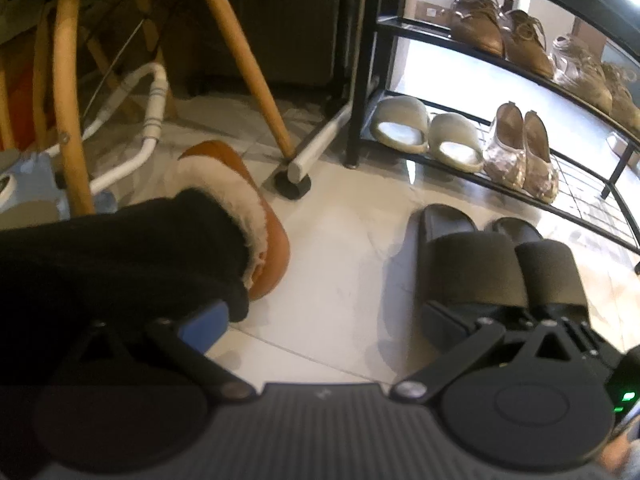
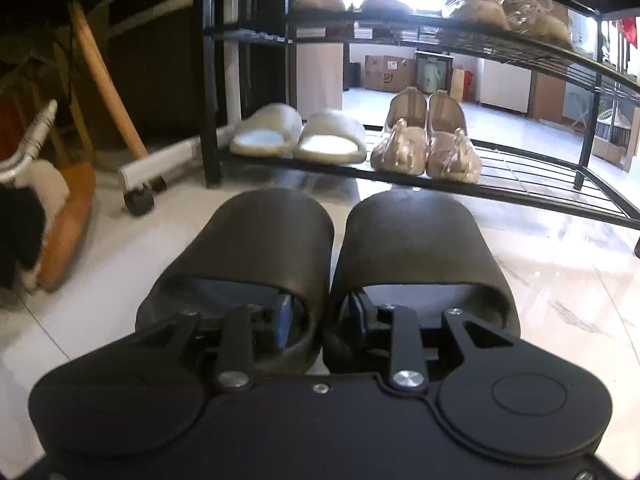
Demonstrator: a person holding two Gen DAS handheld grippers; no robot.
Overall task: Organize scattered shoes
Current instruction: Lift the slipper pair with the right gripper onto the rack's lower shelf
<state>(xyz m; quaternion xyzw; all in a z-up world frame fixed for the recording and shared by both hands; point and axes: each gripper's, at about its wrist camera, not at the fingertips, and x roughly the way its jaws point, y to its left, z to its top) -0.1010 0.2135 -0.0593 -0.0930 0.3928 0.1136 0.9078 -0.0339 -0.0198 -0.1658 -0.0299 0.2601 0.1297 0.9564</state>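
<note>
A pair of black slides (image 2: 400, 240) lies side by side, toes toward the shoe rack (image 2: 210, 100). My right gripper (image 2: 320, 318) has one finger inside each slide, and the blue pads (image 2: 282, 320) pinch the two inner walls together. In the left wrist view the same black slides (image 1: 472, 264) sit on the white floor just past my right finger. My left gripper (image 1: 324, 320) is open with only bare tile between its fingers. A brown fur-lined slipper (image 1: 268, 240) with a black-socked foot (image 1: 140, 248) in it lies against its left finger.
The rack's (image 1: 362, 80) lower shelf holds cream slides (image 1: 400, 122) and gold flats (image 1: 520, 148), with free wire shelf to their right. Brown shoes (image 1: 480, 28) fill the upper shelf. Wooden chair legs (image 1: 240, 52) and a wheeled white bar (image 1: 320, 140) stand left of the rack.
</note>
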